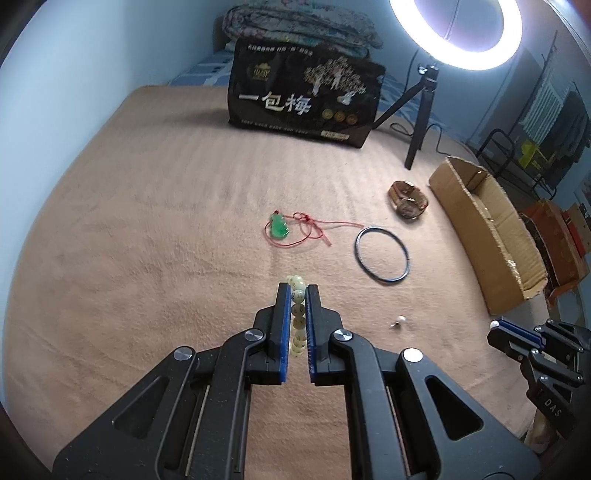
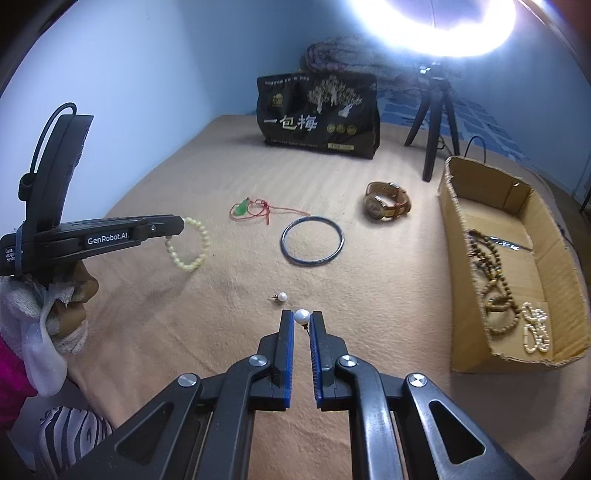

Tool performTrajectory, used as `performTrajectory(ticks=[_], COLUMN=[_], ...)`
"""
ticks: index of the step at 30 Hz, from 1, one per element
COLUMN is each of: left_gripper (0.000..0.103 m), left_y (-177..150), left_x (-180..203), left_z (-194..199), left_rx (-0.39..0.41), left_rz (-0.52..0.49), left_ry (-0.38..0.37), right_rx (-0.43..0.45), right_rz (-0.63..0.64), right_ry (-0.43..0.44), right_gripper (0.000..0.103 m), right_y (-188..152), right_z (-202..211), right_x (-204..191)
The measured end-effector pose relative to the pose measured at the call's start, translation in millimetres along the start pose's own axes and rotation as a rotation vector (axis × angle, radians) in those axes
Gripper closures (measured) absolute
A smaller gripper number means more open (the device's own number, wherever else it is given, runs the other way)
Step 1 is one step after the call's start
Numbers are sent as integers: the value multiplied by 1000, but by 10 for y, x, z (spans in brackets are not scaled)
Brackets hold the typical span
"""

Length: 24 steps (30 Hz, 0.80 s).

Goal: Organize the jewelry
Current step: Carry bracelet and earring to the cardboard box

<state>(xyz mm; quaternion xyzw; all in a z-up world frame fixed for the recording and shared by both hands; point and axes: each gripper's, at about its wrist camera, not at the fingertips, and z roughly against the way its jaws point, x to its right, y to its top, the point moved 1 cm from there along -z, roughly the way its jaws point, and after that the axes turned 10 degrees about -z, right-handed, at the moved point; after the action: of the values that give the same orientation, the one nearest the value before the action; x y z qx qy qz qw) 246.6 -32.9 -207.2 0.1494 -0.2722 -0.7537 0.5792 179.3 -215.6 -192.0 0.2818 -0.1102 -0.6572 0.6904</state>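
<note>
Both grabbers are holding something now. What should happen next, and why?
Probably carry the pearl earring, pinched in the right hand-held gripper, over to the cardboard box and drop it in. The box sits on that side and already holds bead strands. The left hand-held gripper grips the pale bead bracelet, farther from the box, so it can follow.

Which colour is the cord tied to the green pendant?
The cord on the green pendant is red; the left wrist view shows it best.

Home bedroom: blanketed bed (image 1: 147, 221), folded quilt (image 1: 295, 26), ring light (image 1: 456, 33).
</note>
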Motion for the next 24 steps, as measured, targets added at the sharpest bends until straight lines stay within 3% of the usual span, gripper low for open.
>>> performTrajectory(ticks=[12,24], left_gripper=[98,98], left_y=[119,393], left_x=[335,895], left_z=[332,452], left_rx=[57,109], left_rz=[-61,-123], left_ry=[-20,-86], right_rx=[68,132], right_rz=[-29,-82], right_ry=[-32,-93], right_gripper=[97,97], right_y=[-30,34], right_z=[428,815], right_x=[240,728])
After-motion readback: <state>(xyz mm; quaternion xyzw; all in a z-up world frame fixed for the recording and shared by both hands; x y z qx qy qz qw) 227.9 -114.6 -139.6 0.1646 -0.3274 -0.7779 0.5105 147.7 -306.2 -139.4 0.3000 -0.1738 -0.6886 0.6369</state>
